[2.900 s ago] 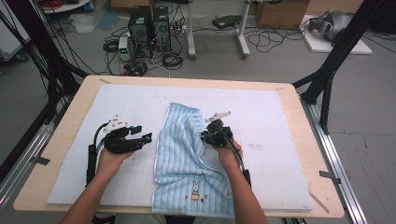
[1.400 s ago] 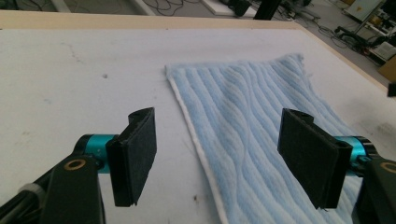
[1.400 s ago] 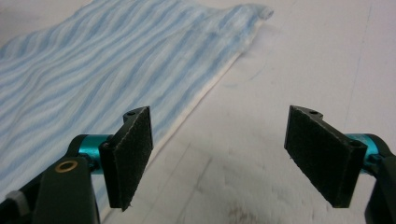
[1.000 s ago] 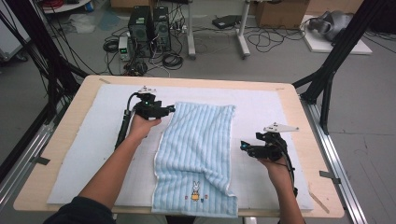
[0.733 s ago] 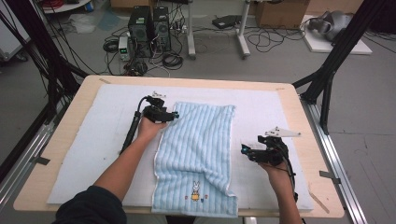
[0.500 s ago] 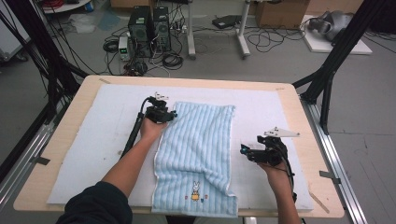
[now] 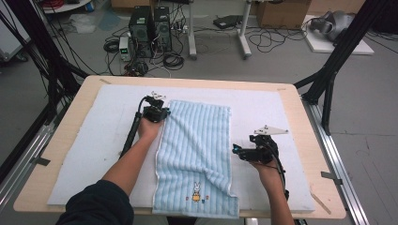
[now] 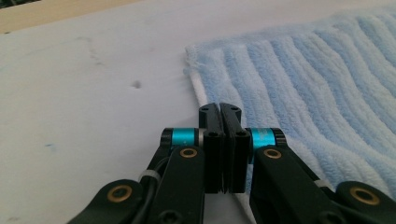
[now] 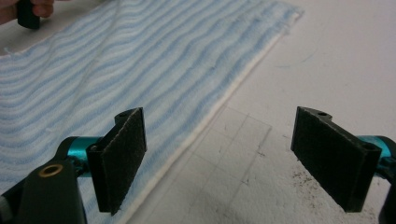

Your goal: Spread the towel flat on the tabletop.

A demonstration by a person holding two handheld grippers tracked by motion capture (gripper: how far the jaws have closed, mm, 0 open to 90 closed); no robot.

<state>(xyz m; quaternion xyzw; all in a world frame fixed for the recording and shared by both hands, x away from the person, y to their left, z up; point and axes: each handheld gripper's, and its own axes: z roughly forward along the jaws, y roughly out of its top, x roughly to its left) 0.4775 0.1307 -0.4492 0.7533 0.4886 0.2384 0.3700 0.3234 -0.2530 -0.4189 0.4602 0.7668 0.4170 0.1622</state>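
Work in hand: spreading or folding a blue striped towel [image 7: 197,154] on the white pad [image 7: 84,154] that covers the surface [image 7: 47,187]; judged from the layout.
Towel position: flat, long axis running away from the person; near end overhangs the pad's front edge.
Left gripper [image 8: 219,116]: jaws pressed together at the towel's far left corner; in the left gripper view the hem runs under the jaws; whether cloth is pinched between them cannot be told.
Right gripper [image 9: 233,154]: jaws spread wide, empty; low over the pad, just beside the towel's right hem.
Technique: close the right gripper on the hem only, not the pad; match the height of both grippers before lifting; keep the edge taut so the stripes stay straight.
Markings: small rabbit motif [image 7: 195,192] near the towel's near end; no legible writing or brand.
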